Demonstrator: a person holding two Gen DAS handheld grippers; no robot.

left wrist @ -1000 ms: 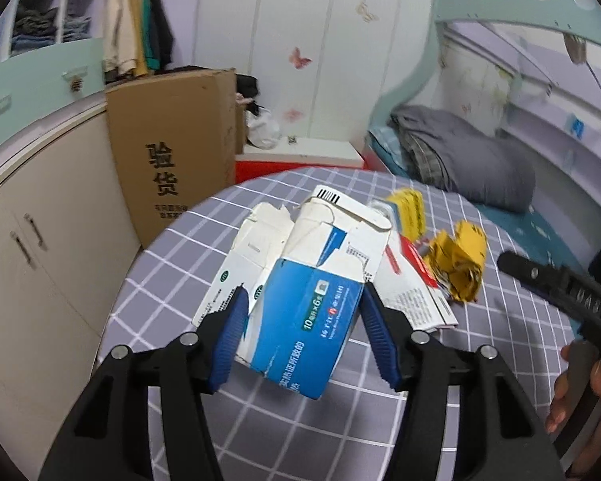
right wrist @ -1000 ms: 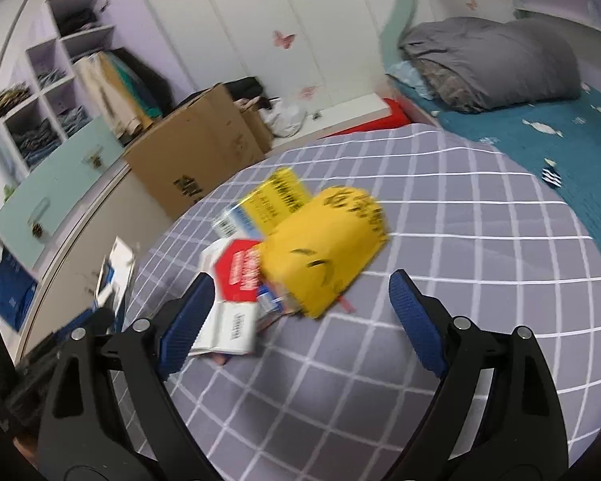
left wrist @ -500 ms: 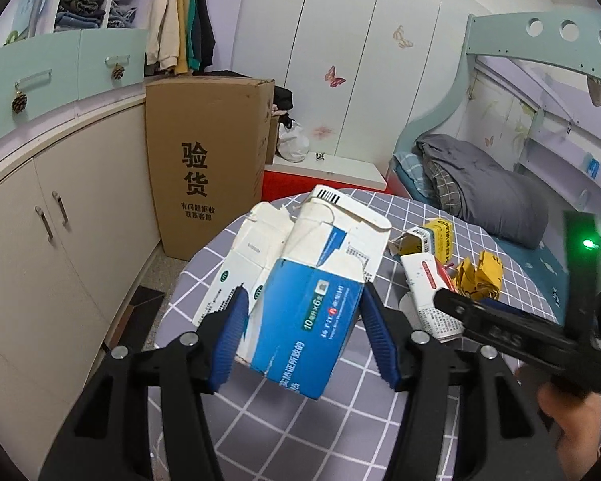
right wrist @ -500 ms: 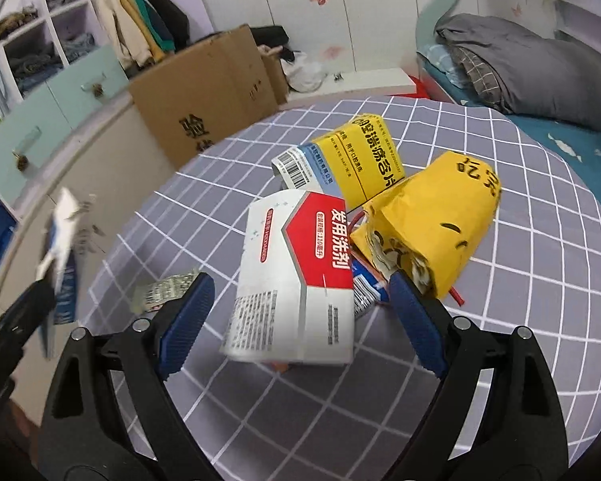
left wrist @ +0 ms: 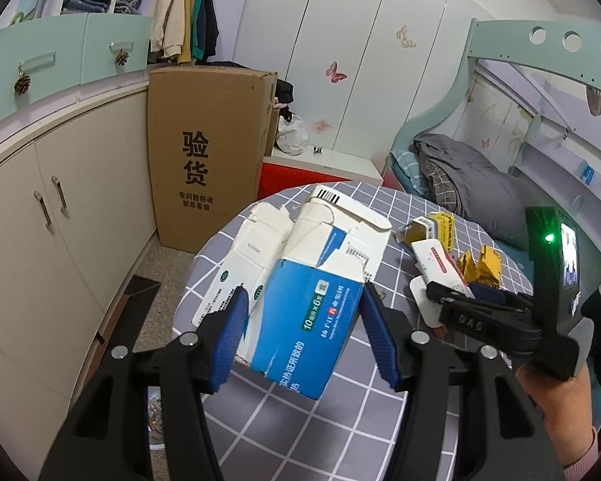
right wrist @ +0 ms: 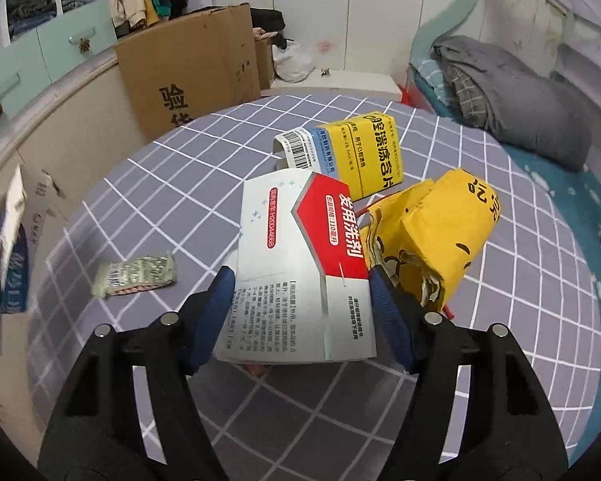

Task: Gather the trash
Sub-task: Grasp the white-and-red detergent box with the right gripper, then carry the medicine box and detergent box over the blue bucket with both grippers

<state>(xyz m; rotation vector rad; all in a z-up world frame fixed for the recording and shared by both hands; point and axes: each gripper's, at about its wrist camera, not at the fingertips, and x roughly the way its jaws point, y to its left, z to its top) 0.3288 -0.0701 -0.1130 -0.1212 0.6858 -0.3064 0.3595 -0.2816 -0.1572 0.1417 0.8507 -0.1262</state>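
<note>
- Left wrist view shows the left claw (left wrist: 302, 334) clamped on a torn blue-and-white carton (left wrist: 312, 296), its blue pads pressing both side walls; the grip sits low on the carton, so the ragged top flaps stick out ahead of the fingers.
- That carton hangs over the edge of the round checked surface (left wrist: 340, 433), probably held clear while the other hand works.
- Right wrist view has the right claw (right wrist: 300, 314) straddling a red-and-white box (right wrist: 304, 264), which lies near the middle of the surface; the jaws have just been closing, and the pads now sit against the box's two long edges (a grip at the near end, the far end free).
- Closing across the narrow width seems sensible, since the box looks flattened and light.
- Its look: white body, red panel with white lettering, fine print on the near flap, one corner creased.
- Just beside it lie a crumpled yellow packet (right wrist: 432, 240), touching the right pad's side, and a yellow box (right wrist: 360, 152) behind.
- A silvery blister pack (right wrist: 136, 274) lies apart to the left.
</note>
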